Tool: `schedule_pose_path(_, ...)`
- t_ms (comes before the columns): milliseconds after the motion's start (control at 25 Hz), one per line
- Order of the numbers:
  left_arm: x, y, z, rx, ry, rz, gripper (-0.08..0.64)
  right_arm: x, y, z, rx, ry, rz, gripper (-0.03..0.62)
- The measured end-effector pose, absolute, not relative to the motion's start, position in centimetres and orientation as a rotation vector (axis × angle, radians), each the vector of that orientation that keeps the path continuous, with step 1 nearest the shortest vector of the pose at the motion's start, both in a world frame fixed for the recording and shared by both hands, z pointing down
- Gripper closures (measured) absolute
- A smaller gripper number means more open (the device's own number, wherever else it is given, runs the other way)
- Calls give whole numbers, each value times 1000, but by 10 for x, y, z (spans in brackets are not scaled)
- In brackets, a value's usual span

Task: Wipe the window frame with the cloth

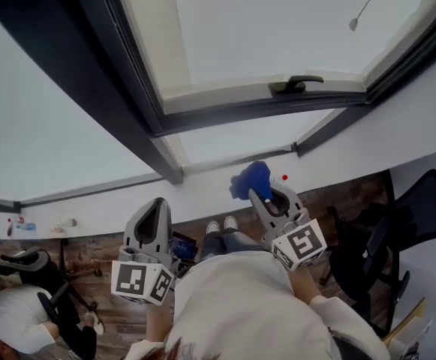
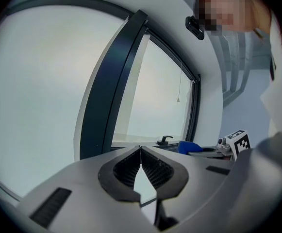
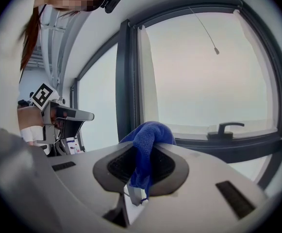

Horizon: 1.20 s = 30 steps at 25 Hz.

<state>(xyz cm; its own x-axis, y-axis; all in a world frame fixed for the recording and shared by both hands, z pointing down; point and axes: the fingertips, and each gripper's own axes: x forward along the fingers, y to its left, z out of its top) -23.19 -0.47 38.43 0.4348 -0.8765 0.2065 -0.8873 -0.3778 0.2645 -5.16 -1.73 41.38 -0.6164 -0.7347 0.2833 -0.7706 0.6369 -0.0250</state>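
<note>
Right claw (image 3: 141,154) clamps blue cloth (image 3: 148,132) bunched at its tips; left claw (image 2: 141,152) closed, empty

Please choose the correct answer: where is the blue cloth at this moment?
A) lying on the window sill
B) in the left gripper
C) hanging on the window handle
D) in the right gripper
D: the right gripper has its jaws closed on the blue cloth, while the left gripper holds nothing.
</note>
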Motion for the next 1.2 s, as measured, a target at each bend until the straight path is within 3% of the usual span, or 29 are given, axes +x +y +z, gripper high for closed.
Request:
schedule_pose_path(440, -200, -7, 359, 2347, -1597, 1, 549, -82, -86, 327, 974, -2871, -70, 546)
schedule_pose_path(800, -172, 7, 366, 2298, -1512, -56, 549, -147, -149, 150, 838, -3041, -581, 546)
schedule_pose_path(1200, -220, -2, 354, 2264, -1576, -82, 549, -220, -218, 27, 822, -3009, -843, 546)
